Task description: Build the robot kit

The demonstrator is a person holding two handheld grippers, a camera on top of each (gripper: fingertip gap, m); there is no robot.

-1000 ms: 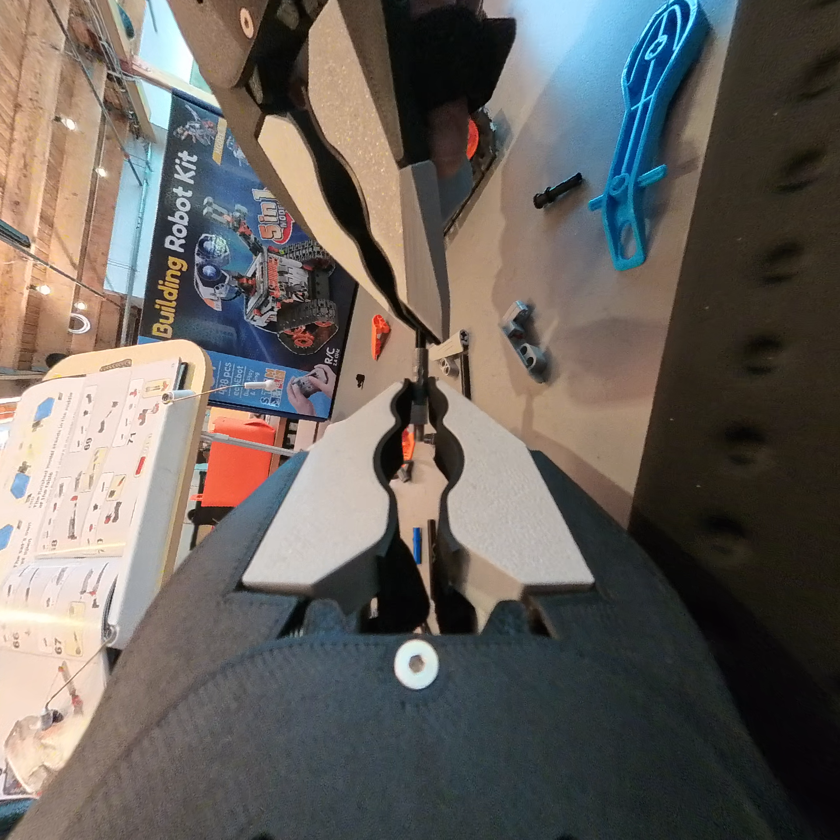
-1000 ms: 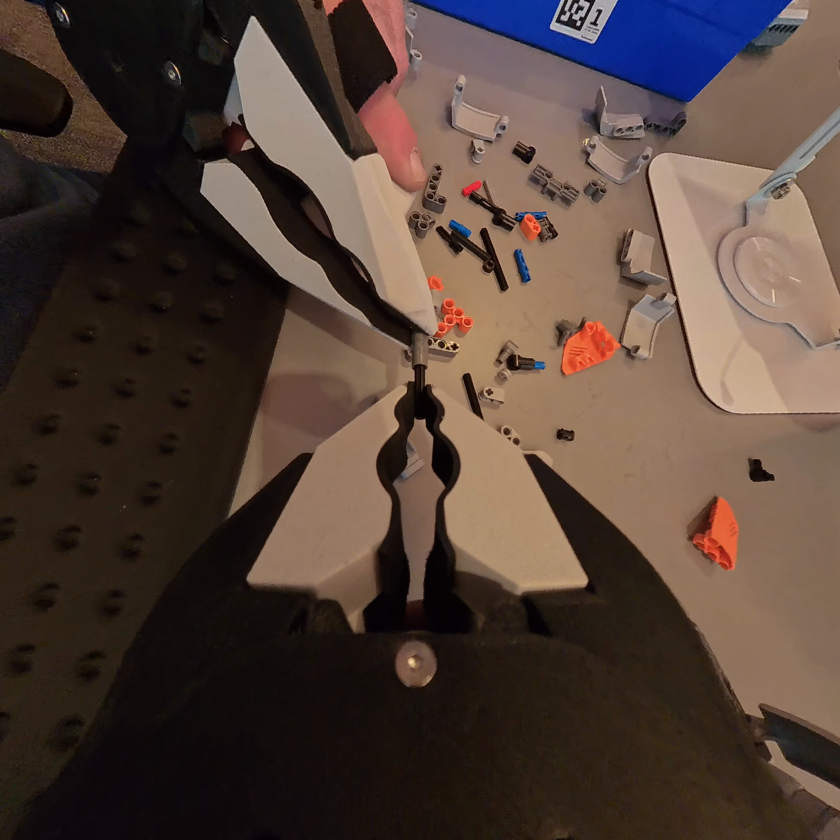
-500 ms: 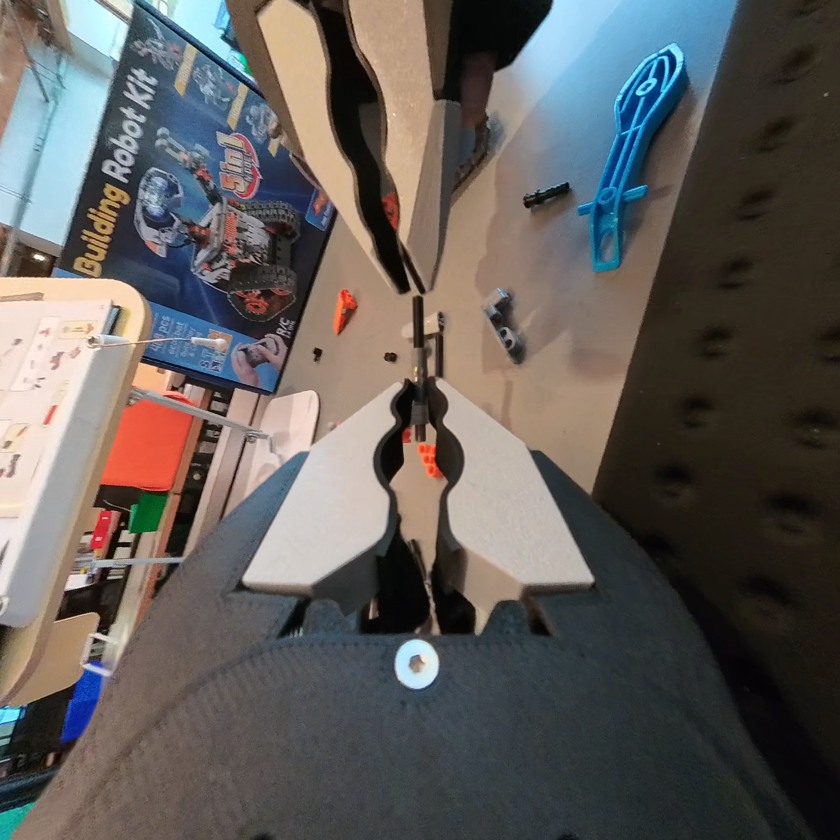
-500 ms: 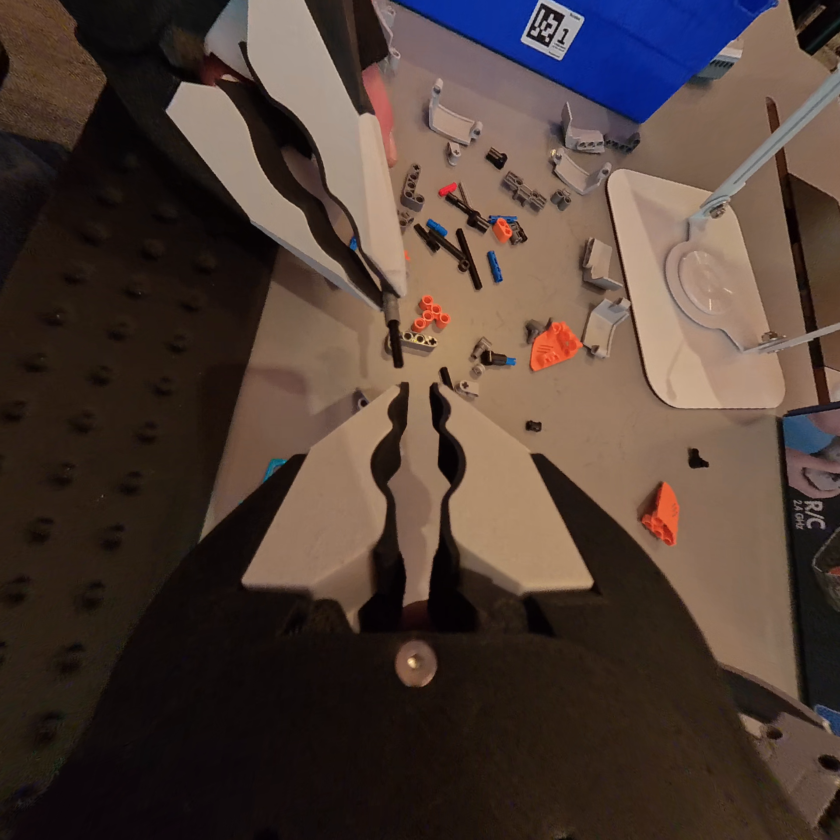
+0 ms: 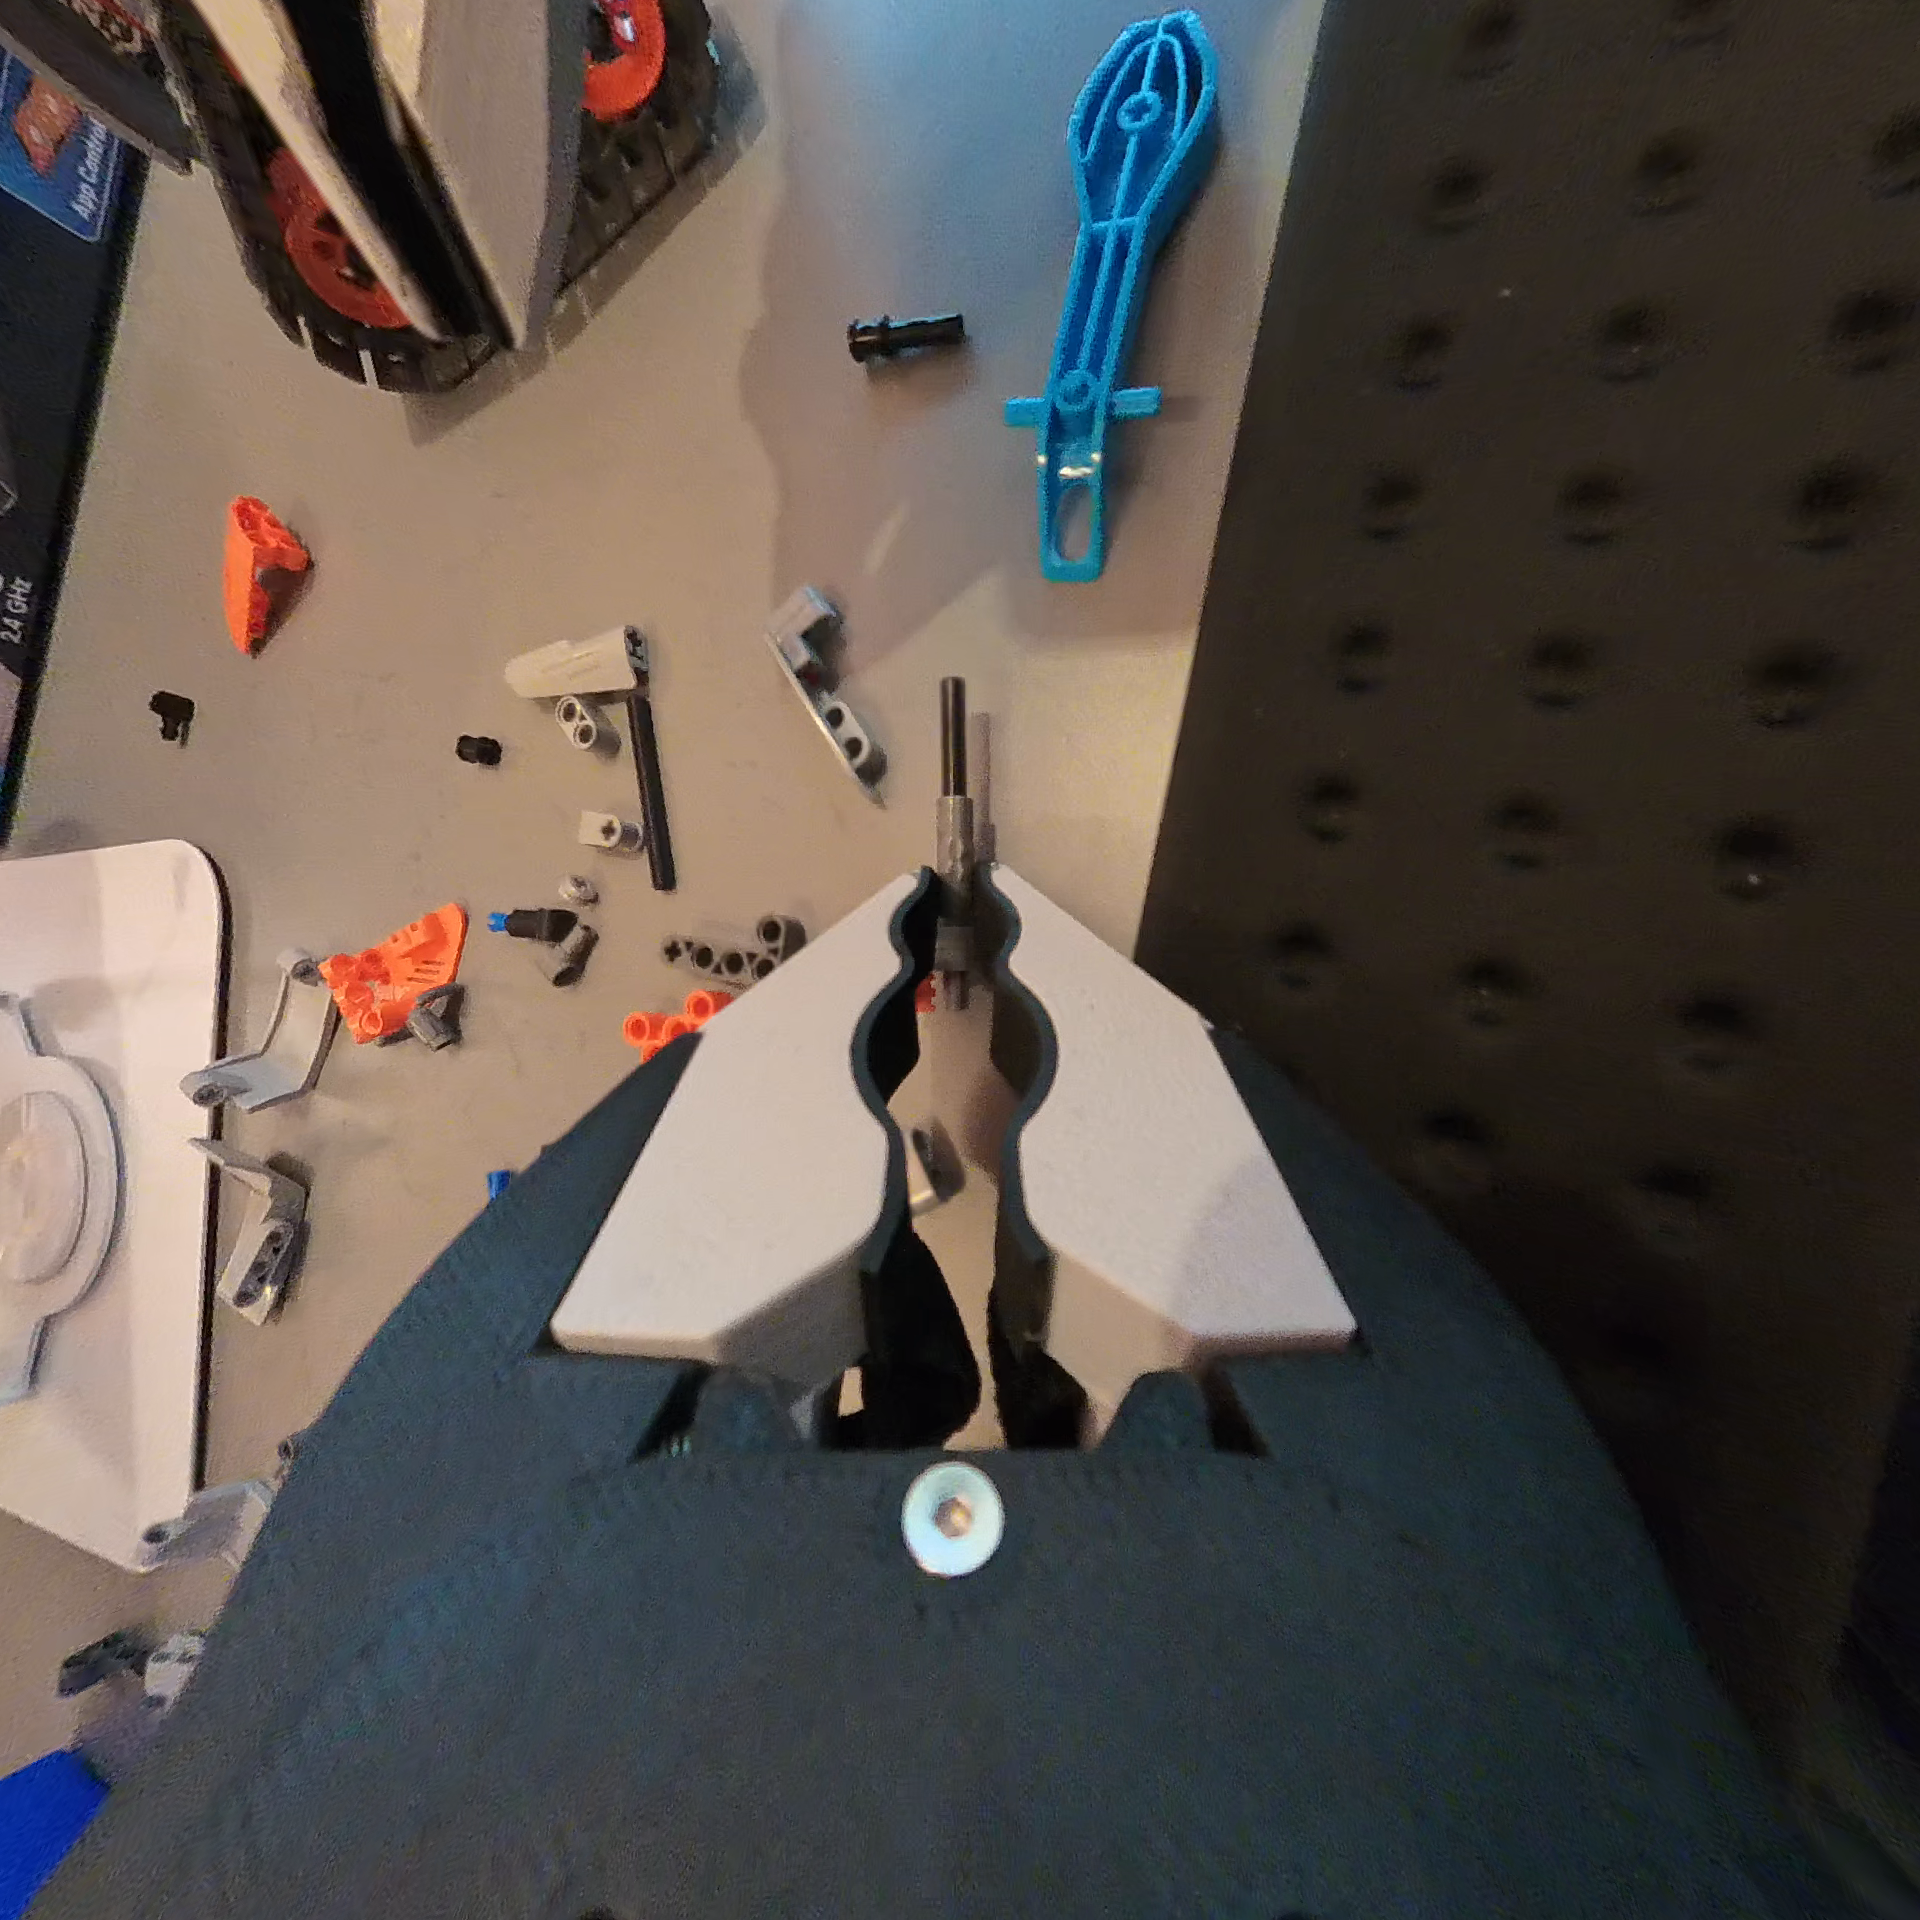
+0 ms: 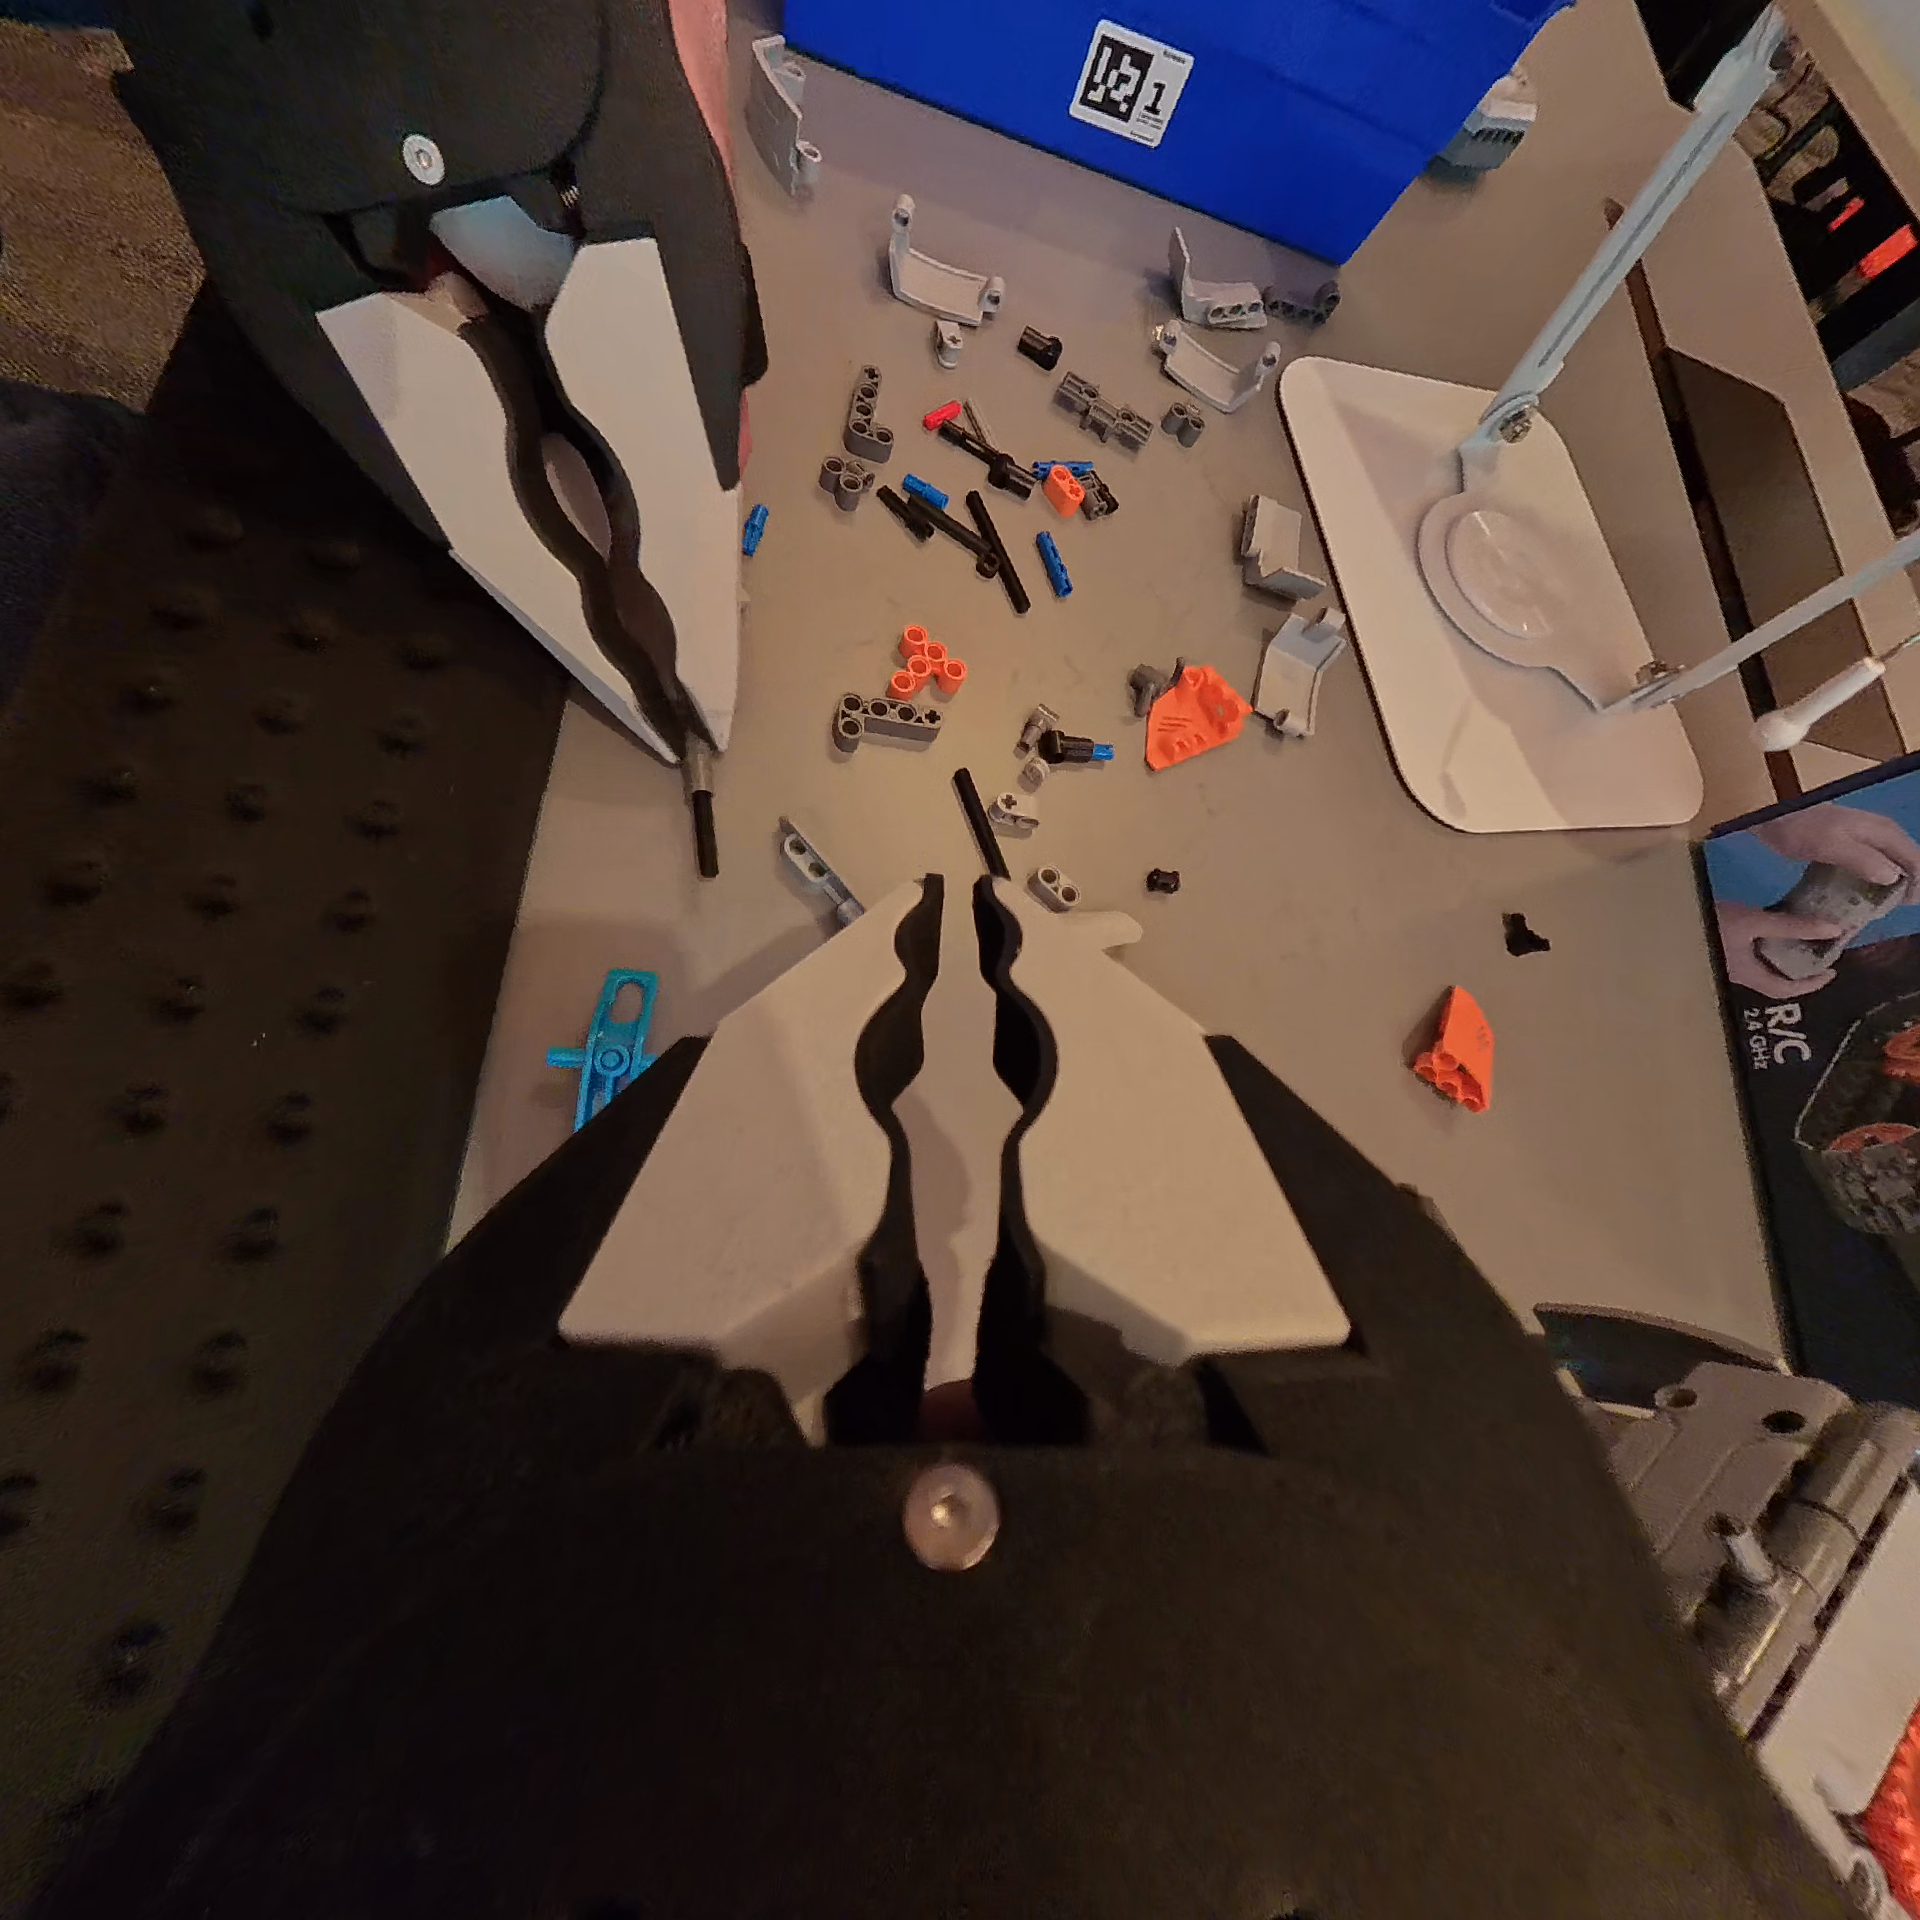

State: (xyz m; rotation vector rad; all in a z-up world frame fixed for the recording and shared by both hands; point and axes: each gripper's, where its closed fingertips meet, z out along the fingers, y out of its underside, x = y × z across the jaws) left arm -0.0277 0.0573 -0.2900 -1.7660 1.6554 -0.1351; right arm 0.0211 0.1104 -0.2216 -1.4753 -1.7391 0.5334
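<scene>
My left gripper (image 5: 956,883) is shut on a small grey sleeve with a black axle (image 5: 953,743) sticking out past the fingertips, just above the grey table (image 5: 623,520) near the black studded mat (image 5: 1558,727). In the right wrist view the left gripper (image 6: 691,743) stands at upper left with the axle (image 6: 705,826) pointing down at the table. My right gripper (image 6: 958,888) is open by a narrow gap and empty, above loose parts. It also shows at the top left of the left wrist view (image 5: 468,208).
Several small grey, black, blue and orange building parts (image 6: 925,665) lie scattered on the table. A blue lever tool (image 5: 1117,260) lies by the mat. A white stand base with a magnifier (image 6: 1475,623), a blue bin (image 6: 1195,94), a kit box (image 6: 1829,1039) and a tracked model (image 5: 343,249) ring the area. One gripper's finger ends stand about 10 centimeters off the other's.
My right gripper let go of the black axle and drew back. My left gripper kept the sleeve and axle, swung away from the right gripper and tipped down toward the table.
</scene>
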